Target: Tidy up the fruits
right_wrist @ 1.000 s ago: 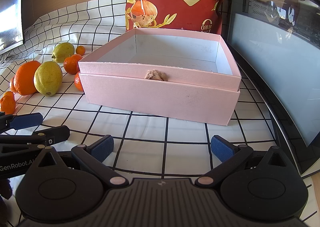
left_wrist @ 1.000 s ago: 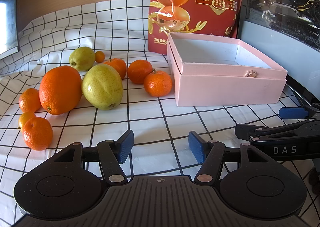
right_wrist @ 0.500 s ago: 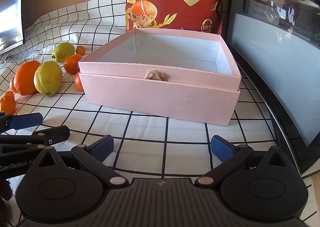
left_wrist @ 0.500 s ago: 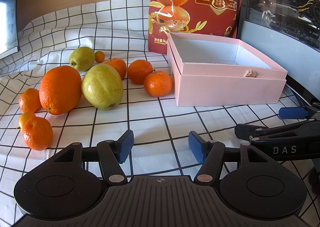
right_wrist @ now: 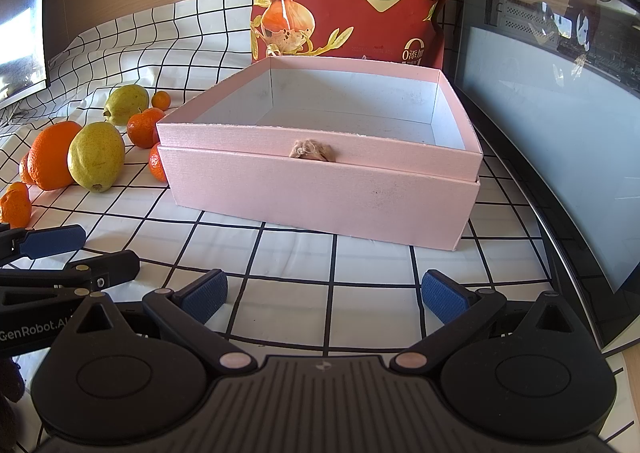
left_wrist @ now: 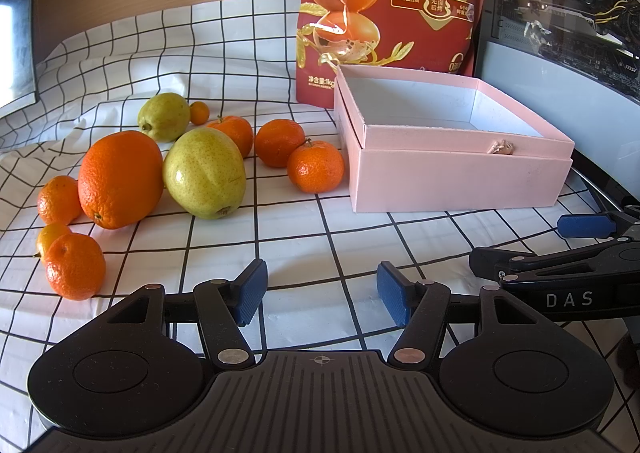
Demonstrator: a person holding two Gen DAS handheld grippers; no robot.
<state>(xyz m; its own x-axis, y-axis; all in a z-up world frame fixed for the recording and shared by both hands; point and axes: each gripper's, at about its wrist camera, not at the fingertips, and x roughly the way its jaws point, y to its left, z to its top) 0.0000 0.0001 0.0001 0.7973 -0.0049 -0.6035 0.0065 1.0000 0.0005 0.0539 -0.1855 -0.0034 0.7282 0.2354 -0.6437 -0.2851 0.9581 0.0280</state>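
**Fruit loose, box empty, nothing picked yet**

Checked tablecloth (left_wrist: 224,53) over a table, red snack bag (left_wrist: 384,13) at the back edge. Pink box (left_wrist: 456,181) sits open and empty in front of the bag, toward the right edge. Fruit lies left of it: big orange (left_wrist: 120,179), large pear (left_wrist: 204,173), small pear (left_wrist: 164,116), several mandarins (left_wrist: 316,171). Left gripper (left_wrist: 320,293) jaws apart, holding nothing; right gripper (right_wrist: 324,297) wide apart, empty, facing the box. Best start is probably the mandarin just beside the box: close on its widest part, lift clear of the wall, set it in a corner.
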